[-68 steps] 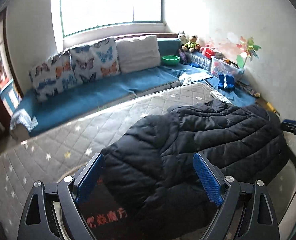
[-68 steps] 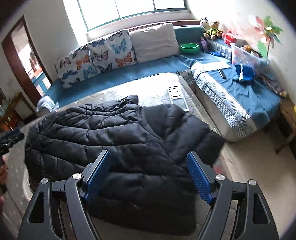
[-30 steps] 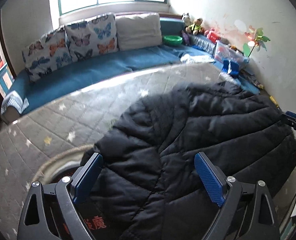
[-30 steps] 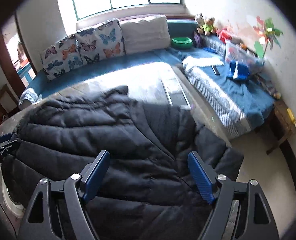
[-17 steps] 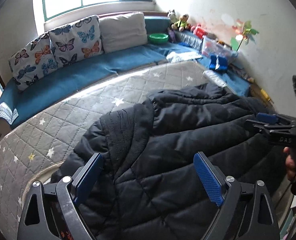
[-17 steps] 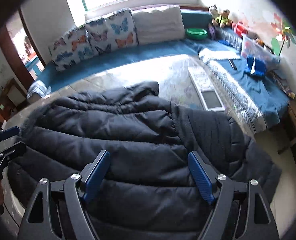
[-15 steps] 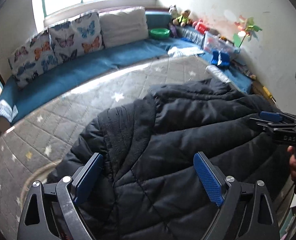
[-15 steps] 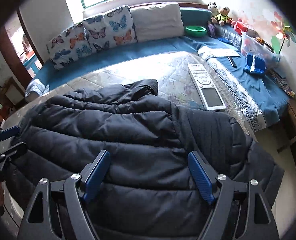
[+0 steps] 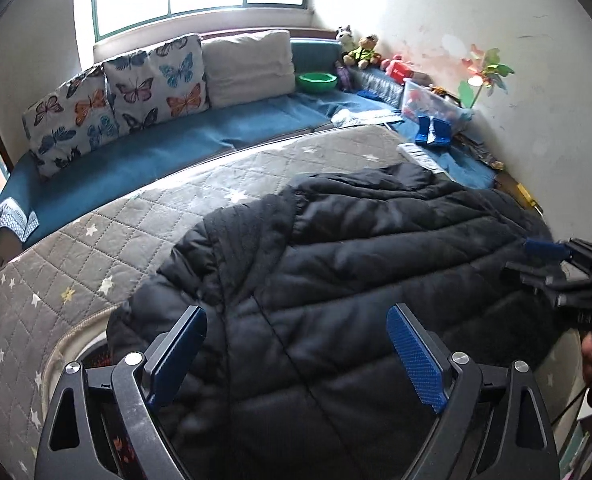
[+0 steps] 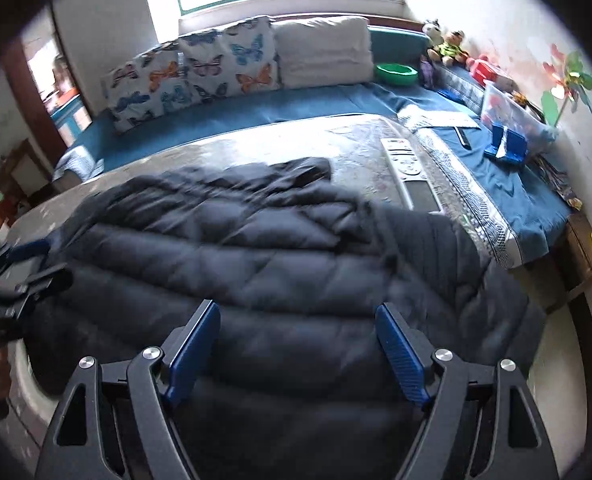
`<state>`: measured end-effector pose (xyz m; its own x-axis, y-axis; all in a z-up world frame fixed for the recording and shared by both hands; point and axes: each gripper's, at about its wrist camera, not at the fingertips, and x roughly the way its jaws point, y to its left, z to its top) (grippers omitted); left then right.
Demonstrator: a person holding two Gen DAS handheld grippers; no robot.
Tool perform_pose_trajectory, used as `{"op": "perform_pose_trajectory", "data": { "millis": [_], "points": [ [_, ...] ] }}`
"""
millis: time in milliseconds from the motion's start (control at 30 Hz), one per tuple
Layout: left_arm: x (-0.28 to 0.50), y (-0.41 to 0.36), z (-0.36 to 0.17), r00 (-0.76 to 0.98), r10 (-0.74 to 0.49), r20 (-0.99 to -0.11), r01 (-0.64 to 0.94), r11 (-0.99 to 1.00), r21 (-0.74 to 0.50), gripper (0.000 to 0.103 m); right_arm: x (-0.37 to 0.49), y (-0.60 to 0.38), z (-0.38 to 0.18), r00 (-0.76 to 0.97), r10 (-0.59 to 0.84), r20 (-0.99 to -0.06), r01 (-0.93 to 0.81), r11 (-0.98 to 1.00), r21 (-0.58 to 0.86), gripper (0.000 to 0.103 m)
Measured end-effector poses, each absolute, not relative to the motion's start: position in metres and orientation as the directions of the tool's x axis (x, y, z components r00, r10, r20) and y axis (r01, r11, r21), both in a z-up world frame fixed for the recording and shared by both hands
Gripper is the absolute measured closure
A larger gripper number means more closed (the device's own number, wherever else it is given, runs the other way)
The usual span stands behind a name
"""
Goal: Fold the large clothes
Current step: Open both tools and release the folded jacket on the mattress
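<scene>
A black quilted puffer jacket [image 9: 356, 264] lies spread on the grey star-quilted mattress [image 9: 144, 216]; it also shows in the right wrist view [image 10: 280, 256]. My left gripper [image 9: 296, 356] is open and empty just above the jacket's near edge. My right gripper [image 10: 296, 344] is open and empty above the jacket's near edge on its side. The right gripper also shows at the right edge of the left wrist view [image 9: 552, 264], at the jacket's side. The left gripper shows at the left edge of the right wrist view [image 10: 20, 268].
A blue sofa [image 9: 168, 152] with butterfly cushions [image 9: 156, 84] runs behind the mattress. A remote control [image 10: 410, 178] lies on the mattress beyond the jacket. A green bowl [image 9: 317, 81], toys and a plastic box [image 9: 432, 104] line the right wall.
Both grippers have moved over the jacket while staying open. The jacket now lies spread wider and flatter on the mattress, and each gripper shows closer in the other's view.
</scene>
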<state>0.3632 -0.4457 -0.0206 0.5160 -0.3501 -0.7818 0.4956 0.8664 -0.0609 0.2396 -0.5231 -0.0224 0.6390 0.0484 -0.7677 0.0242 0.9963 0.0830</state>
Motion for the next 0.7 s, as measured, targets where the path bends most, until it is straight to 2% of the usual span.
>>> {"op": "perform_pose_trajectory", "data": {
  "millis": [167,367,500,700],
  "points": [
    [0.324,-0.443,-0.024,0.520,-0.354,-0.777,0.519,0.854,-0.042,0.006,0.207,-0.507,-0.030,0.644,0.028,-0.764,0.012,0.999,0.047,0.016],
    [0.296,-0.444,-0.039,0.533,-0.315,-0.785,0.520,0.854,0.010,0.006,0.198,-0.495,-0.043,0.657,-0.069,-0.751,0.053,0.998,-0.044,0.016],
    [0.282,-0.438,-0.040,0.532,-0.330,-0.780,0.521,0.853,-0.006,0.005,0.189,-0.490,-0.040,0.690,-0.099,-0.717,0.087,0.995,-0.053,0.016],
    [0.267,-0.429,-0.043,0.528,-0.334,-0.781,0.510,0.860,-0.023,0.005,0.193,-0.487,-0.056,0.676,-0.143,-0.723,0.127,0.989,-0.076,0.015]
  ]
}}
